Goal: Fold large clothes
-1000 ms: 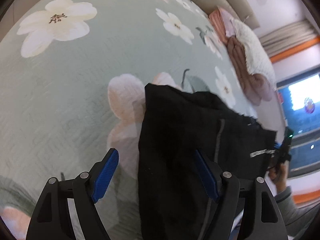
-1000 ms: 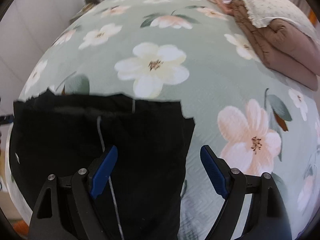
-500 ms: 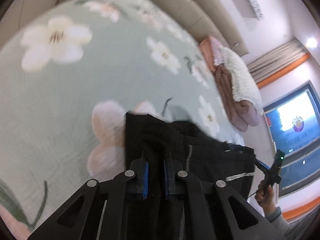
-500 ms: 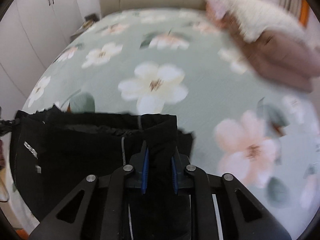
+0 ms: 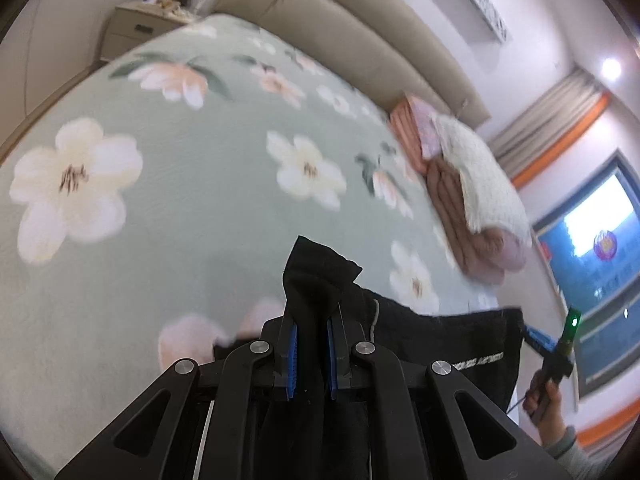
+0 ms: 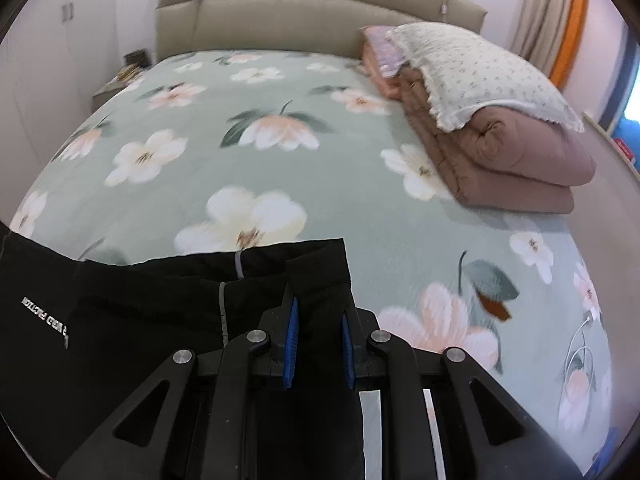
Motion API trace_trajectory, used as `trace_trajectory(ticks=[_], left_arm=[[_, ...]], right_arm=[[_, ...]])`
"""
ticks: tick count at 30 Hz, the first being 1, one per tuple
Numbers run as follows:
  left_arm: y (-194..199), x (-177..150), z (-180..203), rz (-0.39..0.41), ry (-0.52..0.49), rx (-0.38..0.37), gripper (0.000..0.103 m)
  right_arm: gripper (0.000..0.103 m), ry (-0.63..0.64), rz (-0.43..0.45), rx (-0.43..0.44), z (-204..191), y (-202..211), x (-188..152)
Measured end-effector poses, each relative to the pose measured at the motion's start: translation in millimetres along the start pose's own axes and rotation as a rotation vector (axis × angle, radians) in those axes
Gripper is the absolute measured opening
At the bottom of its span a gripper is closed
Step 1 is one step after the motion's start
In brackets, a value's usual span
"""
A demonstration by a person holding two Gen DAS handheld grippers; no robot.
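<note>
The left claw (image 5: pixel 311 354) was clamped on a bunched corner of the black garment (image 5: pixel 432 344), its blue pads (image 5: pixel 293 356) pressed into the cloth, and the right claw (image 6: pixel 318 350) was likewise clamped on the garment's opposite corner. The garment hung stretched between the two claws, raised above the near edge of the floral bed (image 6: pixel 360 184), with white lettering (image 6: pixel 44 318) showing on its front. A folded brown quilt (image 6: pixel 520 160) with a white pillow (image 6: pixel 480 76) on top lay well apart, at the bed's right side near the headboard (image 6: pixel 300 20).
</note>
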State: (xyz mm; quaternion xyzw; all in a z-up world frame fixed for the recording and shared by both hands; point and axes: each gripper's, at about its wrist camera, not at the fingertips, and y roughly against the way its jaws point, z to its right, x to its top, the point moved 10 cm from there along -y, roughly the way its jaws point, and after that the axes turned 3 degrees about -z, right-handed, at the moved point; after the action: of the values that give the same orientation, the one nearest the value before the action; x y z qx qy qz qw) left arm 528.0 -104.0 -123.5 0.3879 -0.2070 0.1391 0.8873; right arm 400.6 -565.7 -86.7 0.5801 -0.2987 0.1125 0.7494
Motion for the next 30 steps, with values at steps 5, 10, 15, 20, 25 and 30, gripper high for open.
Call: trace_trajectory(ticks=[5, 10, 15, 20, 25, 30], left_arm=[[-23.7, 26.3, -6.6, 0.014, -0.016, 0.064, 0.012], [-95.2, -49.8, -76.0, -0.307, 0.151, 0.208, 0.014], [-90.9, -53.9, -83.0, -0.280, 0.192, 0.155, 0.022], [-32.3, -8.0, -62.8, -0.132, 0.003, 0.367, 0.025], [14.3, -9.2, 24.0, -0.053, -0.181, 0.275, 0.051], [-31.9, -90.5, 82.5, -0.186, -0.207, 0.144, 0.052]], right_arm=[[0.021, -0.033, -0.031, -0.068, 14.6, -37.2, 20.7], [0.027, -0.062, -0.327, -0.004, -2.7, -136.6, -49.3], [0.048, -0.089, -0.345, -0.028, -1.4, -145.8, -71.0], [0.052, -0.147, -0.288, 0.045, 9.4, -88.9, -47.1], [0.065, -0.088, -0.197, 0.173, -39.3, -0.6, -35.7], [0.073, 0.045, -0.253, 0.300, -142.2, 15.7, -72.4]])
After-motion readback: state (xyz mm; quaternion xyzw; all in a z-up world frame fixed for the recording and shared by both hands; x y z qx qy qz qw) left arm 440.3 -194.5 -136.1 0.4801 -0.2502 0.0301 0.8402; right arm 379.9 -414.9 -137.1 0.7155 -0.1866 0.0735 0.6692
